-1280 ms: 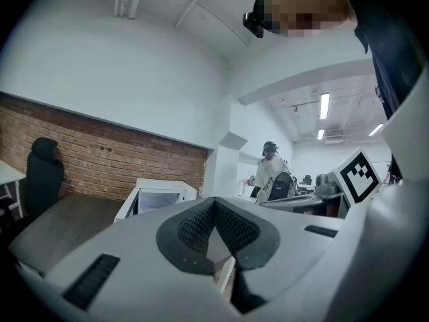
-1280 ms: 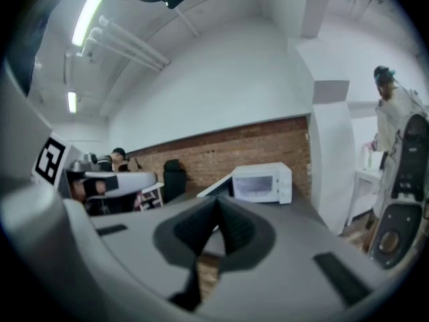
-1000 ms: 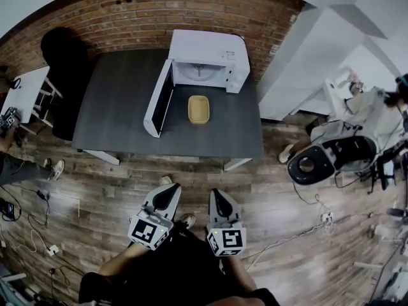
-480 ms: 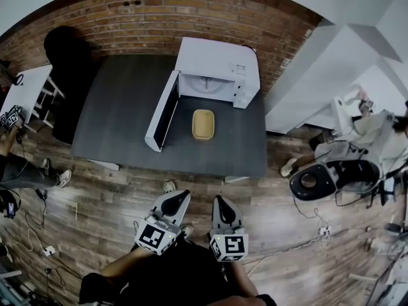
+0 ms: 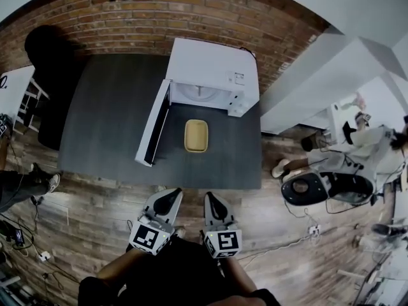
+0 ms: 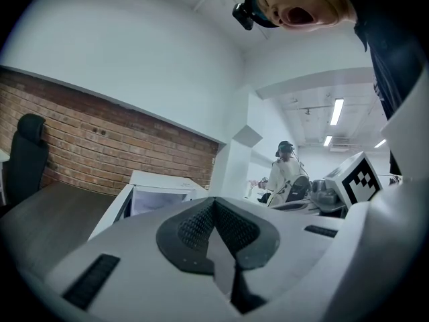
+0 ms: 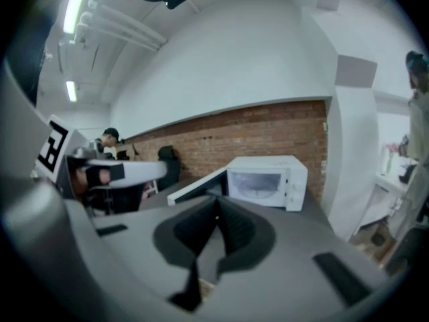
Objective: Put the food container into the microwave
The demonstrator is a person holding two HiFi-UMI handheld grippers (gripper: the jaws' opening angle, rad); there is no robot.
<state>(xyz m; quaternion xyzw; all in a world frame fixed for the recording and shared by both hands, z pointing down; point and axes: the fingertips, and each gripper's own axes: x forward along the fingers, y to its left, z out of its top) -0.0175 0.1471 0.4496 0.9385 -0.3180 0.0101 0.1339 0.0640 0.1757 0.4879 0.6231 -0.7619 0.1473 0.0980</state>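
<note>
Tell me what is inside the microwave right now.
The microwave stands open; only the front strip of its pale floor shows, with part of a round turntable. Its top covers the rest of the cavity. The food container sits outside on the table.

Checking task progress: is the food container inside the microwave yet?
No, the food container sits on the table before the open microwave.
</note>
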